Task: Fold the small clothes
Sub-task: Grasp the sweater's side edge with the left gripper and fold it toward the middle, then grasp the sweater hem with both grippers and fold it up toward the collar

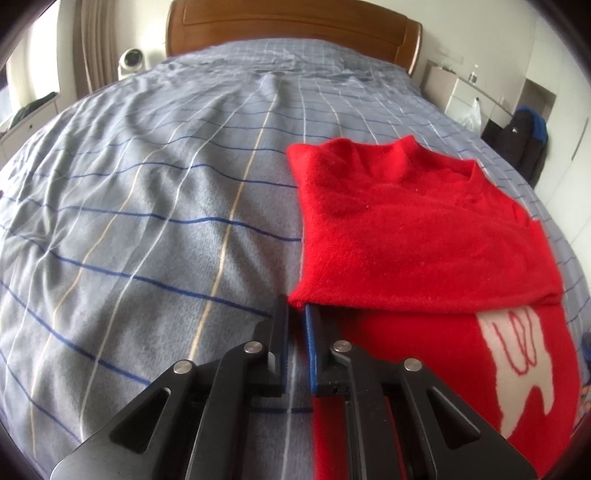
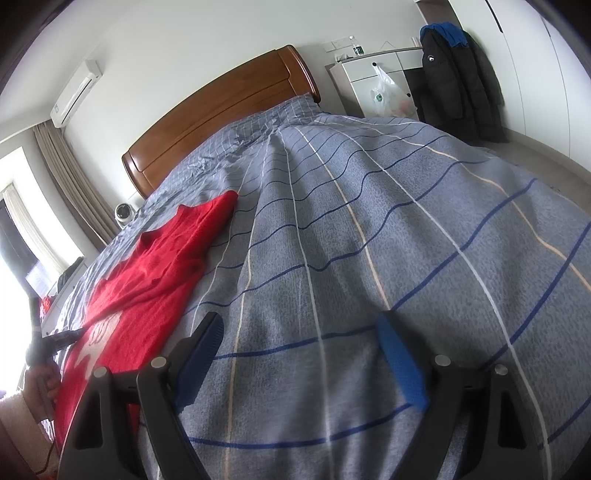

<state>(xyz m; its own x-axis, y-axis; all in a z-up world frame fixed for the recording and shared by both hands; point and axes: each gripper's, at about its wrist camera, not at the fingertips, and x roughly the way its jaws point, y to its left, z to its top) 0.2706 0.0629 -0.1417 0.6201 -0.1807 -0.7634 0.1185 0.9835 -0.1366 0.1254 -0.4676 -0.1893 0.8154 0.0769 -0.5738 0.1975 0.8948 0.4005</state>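
Left gripper (image 1: 296, 308) of mine has its jaws drawn nearly together, with only a narrow slit between them, and the tips sit right at the near left corner of the folded flap of the red sweater (image 1: 413, 229); whether cloth is actually pinched between them I cannot tell, since the bedspread shows through the slit lower down. My right gripper (image 2: 300, 325) stands with its jaws wide apart, blue pads (image 2: 400, 360) facing each other, holding nothing and hanging over bare bedspread to the right of the sweater. That sweater lies flat on the grey-blue checked bedspread (image 1: 147, 221), its upper part folded down over itself so the collar points toward the wooden headboard (image 1: 291, 26), and a white patch with red scribbled lines (image 1: 517, 354) shows on the lower layer nearest me. Beyond the sweater, past the bed's right edge, a dark jacket (image 2: 458, 81) hangs beside a white cabinet (image 2: 373, 70) with a plastic bag (image 2: 388, 96) on it.
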